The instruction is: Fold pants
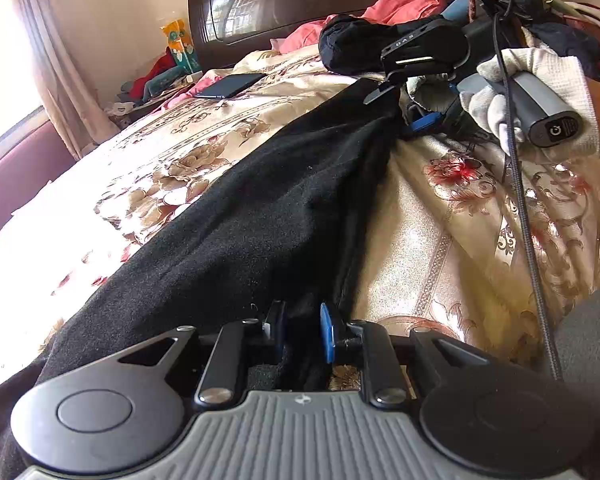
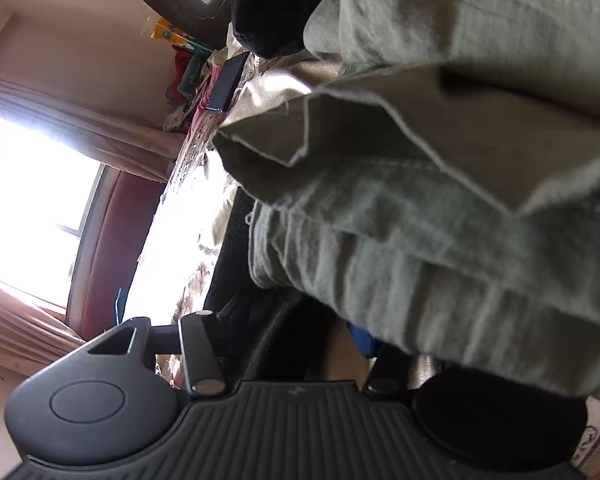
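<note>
Both grippers pinch the black pants (image 1: 284, 216), left gripper (image 1: 302, 330) near, right gripper (image 1: 404, 120) far: keep the edge taut across the bed (image 1: 440, 248) while folding

Black tool (image 1: 302, 330); apparently white glove (image 1: 540, 80)

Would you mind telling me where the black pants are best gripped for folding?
Grip the black pants at both ends of the long right edge, coming from the bedspread side: they lie stretched flat, and the left tool already pinches the near end.
</note>
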